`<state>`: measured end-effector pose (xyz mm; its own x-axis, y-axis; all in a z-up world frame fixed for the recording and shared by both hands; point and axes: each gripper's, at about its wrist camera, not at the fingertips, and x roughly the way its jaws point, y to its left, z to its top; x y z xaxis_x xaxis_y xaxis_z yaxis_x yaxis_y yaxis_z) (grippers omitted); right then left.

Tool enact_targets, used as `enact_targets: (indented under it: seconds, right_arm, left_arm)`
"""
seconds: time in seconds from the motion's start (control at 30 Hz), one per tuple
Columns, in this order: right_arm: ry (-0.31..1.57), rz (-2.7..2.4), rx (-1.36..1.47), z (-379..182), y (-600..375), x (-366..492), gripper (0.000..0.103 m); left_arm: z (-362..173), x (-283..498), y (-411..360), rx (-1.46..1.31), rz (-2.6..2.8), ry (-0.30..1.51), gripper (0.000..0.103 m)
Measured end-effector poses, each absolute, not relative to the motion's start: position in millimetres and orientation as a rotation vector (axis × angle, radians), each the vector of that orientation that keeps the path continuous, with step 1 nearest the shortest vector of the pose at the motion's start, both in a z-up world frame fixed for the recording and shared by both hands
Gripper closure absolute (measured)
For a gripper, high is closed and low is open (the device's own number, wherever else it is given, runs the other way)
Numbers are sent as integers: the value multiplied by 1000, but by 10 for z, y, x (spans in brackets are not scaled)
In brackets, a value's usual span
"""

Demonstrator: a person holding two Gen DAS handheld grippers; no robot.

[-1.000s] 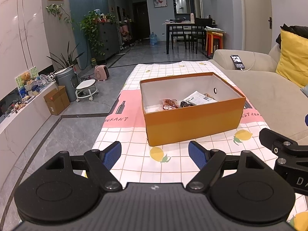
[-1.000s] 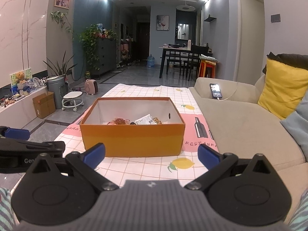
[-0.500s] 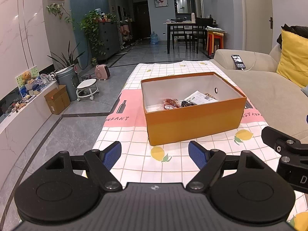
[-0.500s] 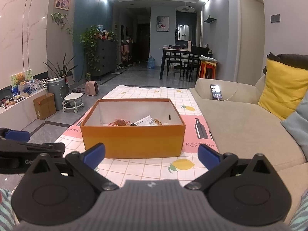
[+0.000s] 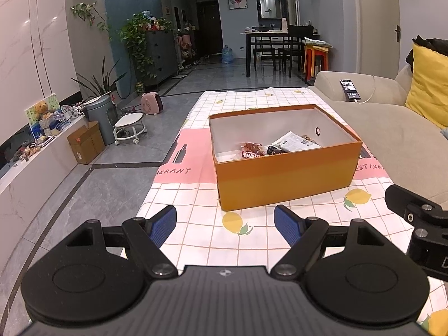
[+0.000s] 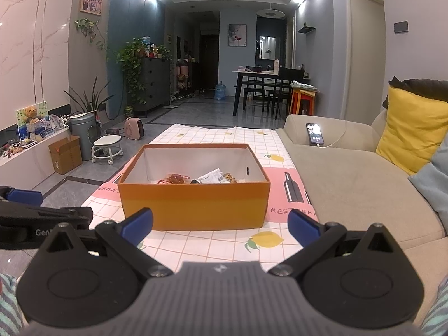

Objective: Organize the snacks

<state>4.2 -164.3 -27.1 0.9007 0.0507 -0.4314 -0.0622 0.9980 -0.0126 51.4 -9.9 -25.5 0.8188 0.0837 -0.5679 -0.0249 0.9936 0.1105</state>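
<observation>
An orange cardboard box (image 5: 285, 177) (image 6: 196, 207) stands on the checked tablecloth, its top uncovered. Inside lie several snack packets: a red one (image 5: 252, 151) (image 6: 175, 178) and a white printed one (image 5: 296, 142) (image 6: 213, 175). My left gripper (image 5: 225, 224) hovers over the cloth short of the box's near wall, open, nothing between its blue pads. My right gripper (image 6: 219, 225) is also open and empty, held back from the box's front. Part of the right gripper shows at the right edge of the left wrist view, and the left gripper's arm at the left edge of the right wrist view.
The tablecloth (image 5: 196, 204) (image 6: 212, 243) with lemon prints covers a low table. A beige sofa (image 6: 350, 184) runs along the right with a yellow cushion (image 6: 414, 128) and a phone (image 6: 315, 133) on its arm. Grey floor, a stool (image 5: 130, 128) and a cardboard box (image 5: 85, 145) lie left.
Both grippers have drawn back slightly from the box and stay open; the box and its snacks have not moved.
</observation>
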Motion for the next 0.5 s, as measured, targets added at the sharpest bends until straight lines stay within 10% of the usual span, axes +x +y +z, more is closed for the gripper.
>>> enact_targets:
  seconds: [0.5]
  right_arm:
    - [457,67,-30,-296,-1651,56,4]
  left_arm:
    - [-251,526,-95,82,64,627,10]
